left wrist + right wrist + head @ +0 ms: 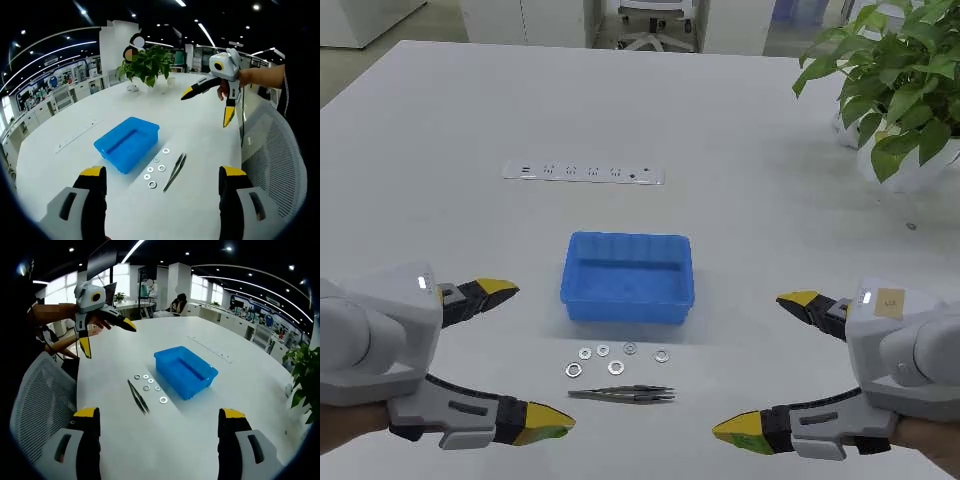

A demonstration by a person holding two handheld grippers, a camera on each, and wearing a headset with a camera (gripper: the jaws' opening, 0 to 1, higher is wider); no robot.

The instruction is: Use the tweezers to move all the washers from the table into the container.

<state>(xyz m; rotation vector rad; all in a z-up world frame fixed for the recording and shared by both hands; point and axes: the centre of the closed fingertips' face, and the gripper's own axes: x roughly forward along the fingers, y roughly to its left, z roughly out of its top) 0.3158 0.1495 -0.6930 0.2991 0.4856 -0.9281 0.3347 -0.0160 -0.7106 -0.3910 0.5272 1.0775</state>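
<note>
Near the white table's (440, 120) near edge we held the left gripper (545, 355) and right gripper (748, 364) agape, flanking six flat metal washers (616, 367) and slim steel tweezers (623, 393) before a blue plastic container (625, 305).

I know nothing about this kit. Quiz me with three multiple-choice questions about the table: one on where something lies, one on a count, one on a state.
1. Where do the tweezers lie?
A. On a chair.
B. On the table, nearer the person than the washers.
C. Beside the plant.

2. How many washers are on the table?
A. Three.
B. Ten.
C. Six.

3. How are the left gripper and the right gripper?
A. Both open, holding nothing.
B. One shut on the tweezers.
C. Both shut.

Answers:
1 B, the head view shows them just this side of the washers.
2 C, six rings lie in front of the blue container.
3 A, both sets of jaws are spread wide with nothing between them.
</note>
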